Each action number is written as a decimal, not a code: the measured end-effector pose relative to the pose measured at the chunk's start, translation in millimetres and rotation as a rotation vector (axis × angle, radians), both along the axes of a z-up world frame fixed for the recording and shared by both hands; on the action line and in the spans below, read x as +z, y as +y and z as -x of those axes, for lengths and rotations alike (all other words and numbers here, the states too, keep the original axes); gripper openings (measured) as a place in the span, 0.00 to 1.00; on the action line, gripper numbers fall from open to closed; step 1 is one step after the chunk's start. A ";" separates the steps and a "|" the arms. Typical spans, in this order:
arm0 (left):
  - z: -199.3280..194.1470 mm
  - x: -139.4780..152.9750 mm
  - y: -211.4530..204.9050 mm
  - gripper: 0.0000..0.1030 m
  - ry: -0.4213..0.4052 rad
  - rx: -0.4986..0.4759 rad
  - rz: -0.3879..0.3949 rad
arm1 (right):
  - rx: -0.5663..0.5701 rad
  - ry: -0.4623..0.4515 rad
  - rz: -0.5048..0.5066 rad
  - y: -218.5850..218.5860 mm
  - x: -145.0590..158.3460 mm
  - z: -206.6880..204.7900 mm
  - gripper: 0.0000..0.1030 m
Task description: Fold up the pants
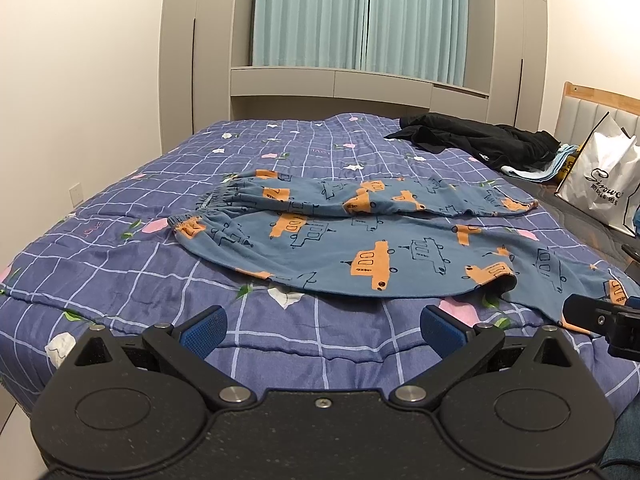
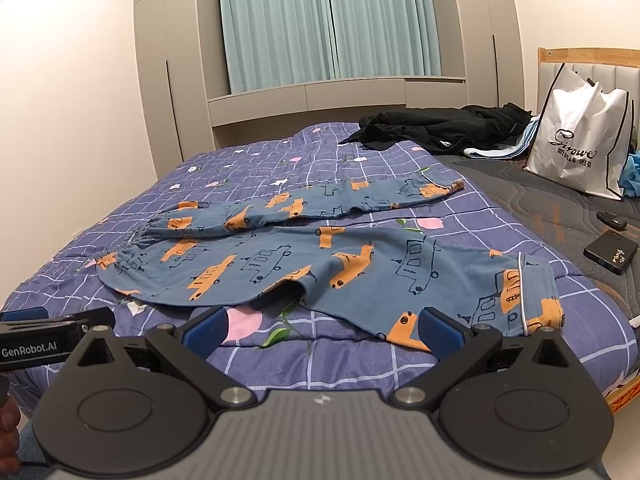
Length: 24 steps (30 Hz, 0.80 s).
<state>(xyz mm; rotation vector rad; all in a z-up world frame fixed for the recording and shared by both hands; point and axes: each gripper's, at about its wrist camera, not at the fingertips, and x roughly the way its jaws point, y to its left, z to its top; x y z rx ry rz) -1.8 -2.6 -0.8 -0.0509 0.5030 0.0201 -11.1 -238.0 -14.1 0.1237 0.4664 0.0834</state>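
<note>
Blue pants (image 1: 360, 248) with orange car prints lie spread flat on the bed, waistband at the left, both legs running right; they also show in the right wrist view (image 2: 340, 264). The near leg has a folded-over flap at its lower edge. My left gripper (image 1: 322, 330) is open and empty, a little short of the pants' near edge. My right gripper (image 2: 322, 330) is open and empty, its right finger (image 2: 440, 330) close to the near leg's hem. Each gripper shows at the edge of the other's view.
The bed has a purple checked quilt (image 1: 120, 280). Black clothes (image 1: 480, 140) lie at the far right. A white shopping bag (image 2: 580, 144) stands by the headboard. A black box (image 2: 610, 255) and a small dark object (image 2: 612, 220) lie on the grey mattress.
</note>
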 end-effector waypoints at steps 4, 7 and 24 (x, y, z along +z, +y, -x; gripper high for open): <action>0.3 0.0 -0.4 1.00 0.001 -0.002 -0.002 | -0.001 0.001 0.000 1.2 0.2 -0.9 1.00; 0.6 -0.3 -0.9 1.00 0.000 -0.003 -0.004 | -0.001 0.002 -0.001 0.3 -0.8 -0.8 1.00; -3.9 -3.6 -1.0 1.00 0.024 -0.009 -0.025 | 0.003 0.029 -0.011 1.9 -5.2 -4.6 1.00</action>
